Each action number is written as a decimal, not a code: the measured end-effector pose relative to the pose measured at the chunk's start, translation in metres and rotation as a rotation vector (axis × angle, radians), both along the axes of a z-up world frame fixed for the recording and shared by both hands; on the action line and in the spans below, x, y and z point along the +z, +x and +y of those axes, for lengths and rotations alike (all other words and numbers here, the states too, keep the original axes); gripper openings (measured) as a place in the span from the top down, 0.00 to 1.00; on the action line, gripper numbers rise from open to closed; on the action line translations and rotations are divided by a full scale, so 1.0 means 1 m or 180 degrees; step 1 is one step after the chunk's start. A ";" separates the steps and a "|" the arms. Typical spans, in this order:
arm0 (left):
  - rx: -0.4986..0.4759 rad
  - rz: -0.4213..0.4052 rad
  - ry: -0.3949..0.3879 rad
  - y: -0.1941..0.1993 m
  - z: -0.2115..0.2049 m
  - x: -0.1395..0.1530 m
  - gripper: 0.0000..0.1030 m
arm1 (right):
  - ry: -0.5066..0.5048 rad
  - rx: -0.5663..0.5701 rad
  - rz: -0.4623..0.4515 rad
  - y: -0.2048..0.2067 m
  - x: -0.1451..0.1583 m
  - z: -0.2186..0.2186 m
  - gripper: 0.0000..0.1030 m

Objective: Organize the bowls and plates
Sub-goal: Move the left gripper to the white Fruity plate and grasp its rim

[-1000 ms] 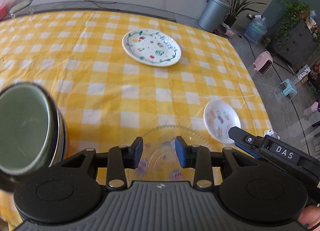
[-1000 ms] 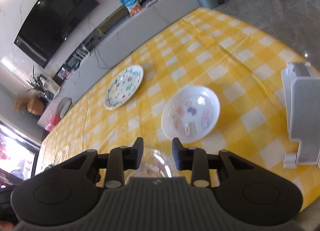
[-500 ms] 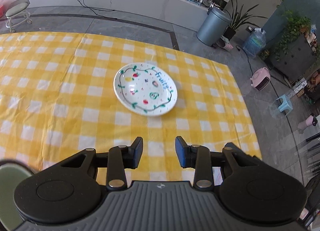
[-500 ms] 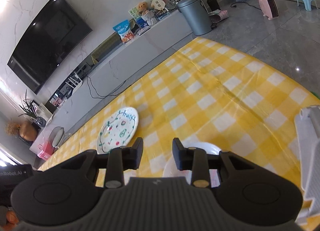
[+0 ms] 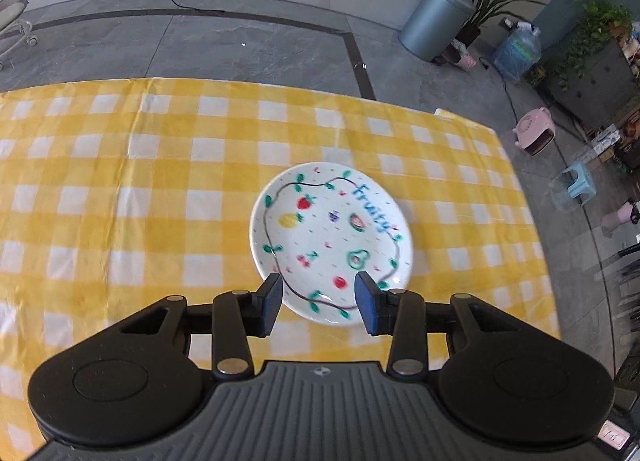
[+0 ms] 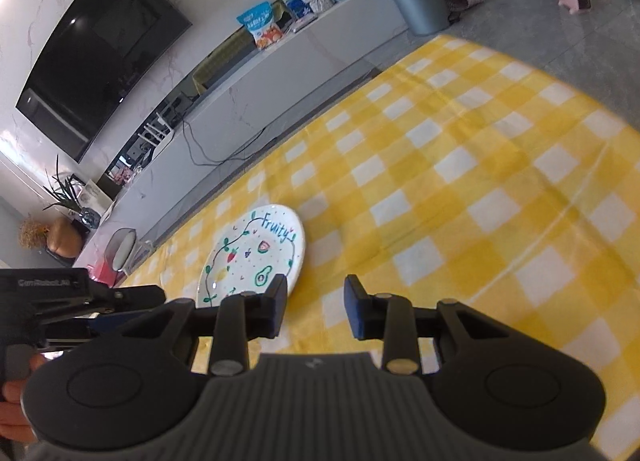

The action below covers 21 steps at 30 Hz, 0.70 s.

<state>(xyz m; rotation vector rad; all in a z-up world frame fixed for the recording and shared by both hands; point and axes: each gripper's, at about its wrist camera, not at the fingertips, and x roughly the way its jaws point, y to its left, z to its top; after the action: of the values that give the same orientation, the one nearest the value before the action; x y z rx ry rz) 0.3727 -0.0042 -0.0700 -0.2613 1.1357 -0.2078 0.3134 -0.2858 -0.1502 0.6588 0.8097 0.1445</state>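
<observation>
Item: white plate (image 5: 330,241) painted with fruits and the word "Fruity", lying flat on the yellow-checked worktop (image 5: 160,189), near its far edge.

Left hand-held gripper (image 5: 319,303): above the plate's near rim, jaws opening, nothing clamped.

Right hand-held gripper (image 6: 314,307): just right of the plate, jaws apart, empty, over bare cloth.
</observation>
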 end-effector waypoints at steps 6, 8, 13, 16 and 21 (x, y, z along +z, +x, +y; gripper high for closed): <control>-0.0020 -0.0017 0.0019 0.035 0.022 -0.017 0.59 | 0.0277 0.0114 0.0190 0.036 -0.022 0.010 0.76; -0.0057 -0.0003 0.0011 0.043 0.025 -0.024 0.58 | 0.0349 0.0114 0.0270 0.045 -0.030 0.011 0.76; -0.0213 -0.0006 0.0029 0.059 0.028 -0.041 0.60 | 0.0436 0.0094 0.0316 0.060 -0.041 0.010 0.77; -0.0280 -0.0028 -0.0021 0.064 0.029 -0.047 0.62 | 0.0483 0.0097 0.0304 0.064 -0.042 0.009 0.77; -0.0352 -0.0004 -0.0073 0.070 0.034 -0.055 0.72 | 0.0577 0.0096 0.0300 0.069 -0.046 0.008 0.79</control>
<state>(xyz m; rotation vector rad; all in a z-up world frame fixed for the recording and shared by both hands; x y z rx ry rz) 0.4423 0.0301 -0.1252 -0.2186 1.1481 -0.3189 0.3823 -0.2775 -0.1962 0.8292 0.9043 0.2174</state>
